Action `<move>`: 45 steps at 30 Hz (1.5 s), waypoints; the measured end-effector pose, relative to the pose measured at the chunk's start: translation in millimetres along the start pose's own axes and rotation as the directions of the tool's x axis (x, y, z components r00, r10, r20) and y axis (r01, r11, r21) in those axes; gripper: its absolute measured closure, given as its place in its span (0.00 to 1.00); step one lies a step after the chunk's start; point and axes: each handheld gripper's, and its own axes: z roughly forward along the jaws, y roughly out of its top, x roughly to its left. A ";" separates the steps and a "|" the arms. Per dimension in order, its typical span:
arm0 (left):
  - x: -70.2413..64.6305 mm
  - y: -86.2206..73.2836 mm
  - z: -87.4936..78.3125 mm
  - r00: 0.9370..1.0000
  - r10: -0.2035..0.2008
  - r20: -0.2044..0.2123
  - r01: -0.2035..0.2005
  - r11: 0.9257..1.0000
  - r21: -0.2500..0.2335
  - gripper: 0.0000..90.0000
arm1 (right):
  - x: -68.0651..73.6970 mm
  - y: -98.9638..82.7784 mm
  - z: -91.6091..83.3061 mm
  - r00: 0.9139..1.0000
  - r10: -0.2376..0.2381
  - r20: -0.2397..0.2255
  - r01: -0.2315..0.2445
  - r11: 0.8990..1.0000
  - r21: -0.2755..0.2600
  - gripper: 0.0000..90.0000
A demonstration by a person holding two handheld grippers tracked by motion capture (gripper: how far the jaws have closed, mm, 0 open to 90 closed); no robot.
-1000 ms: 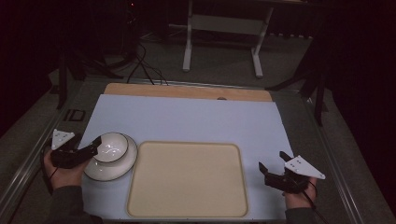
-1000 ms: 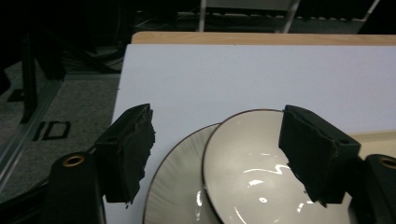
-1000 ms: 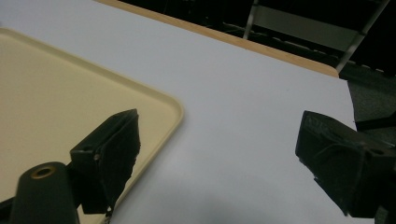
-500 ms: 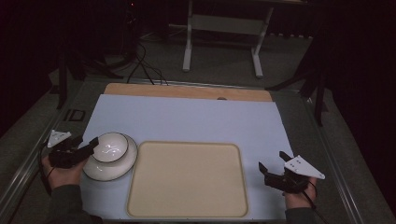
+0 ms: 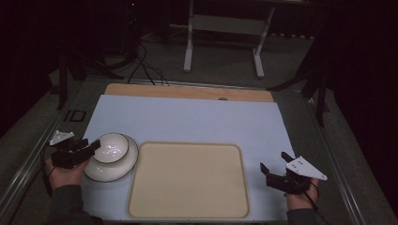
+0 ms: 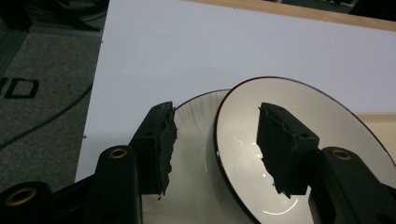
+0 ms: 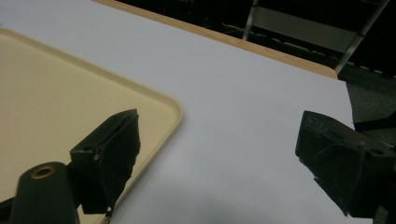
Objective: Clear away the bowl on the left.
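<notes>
The left tongs (image 6: 212, 149), just been closing, straddle the bowl (image 6: 303, 140) rim ungripped, lower frame cutting it off; right tongs (image 7: 217, 161) spread over bare desk (image 7: 243, 93).

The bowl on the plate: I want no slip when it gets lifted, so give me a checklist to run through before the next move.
1. Left claw straddles the bowl rim, one jaw inside, one outside: ok.
2. Pads pressing on the rim: not ok; the jaws have just been closing, yet a gap shows at each side.
3. Bowl seated upright on the plate: ok.
4. Tray beside the plate has bare room for a set-down: ok.
5. Right claw open and apart from the tray: ok.
6. Plate free to stay behind when the bowl rises: cannot tell.
</notes>
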 end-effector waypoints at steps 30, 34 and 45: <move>0.3 -4.1 21.5 1.000 -0.026 0.004 0.024 0.982 0.187 0.70 | 0.4 0.2 -0.2 1.000 -0.003 0.003 0.003 1.000 -0.003 0.15; -0.1 -4.1 23.7 0.999 -0.038 0.017 0.033 0.978 0.207 0.72 | 0.1 0.1 -0.1 1.000 -0.002 0.002 0.002 1.000 -0.004 0.15; 3.3 -3.5 22.7 0.995 -0.095 0.037 0.084 0.969 0.232 0.83 | 0.4 0.2 0.0 1.000 -0.002 0.001 0.002 1.000 -0.002 0.15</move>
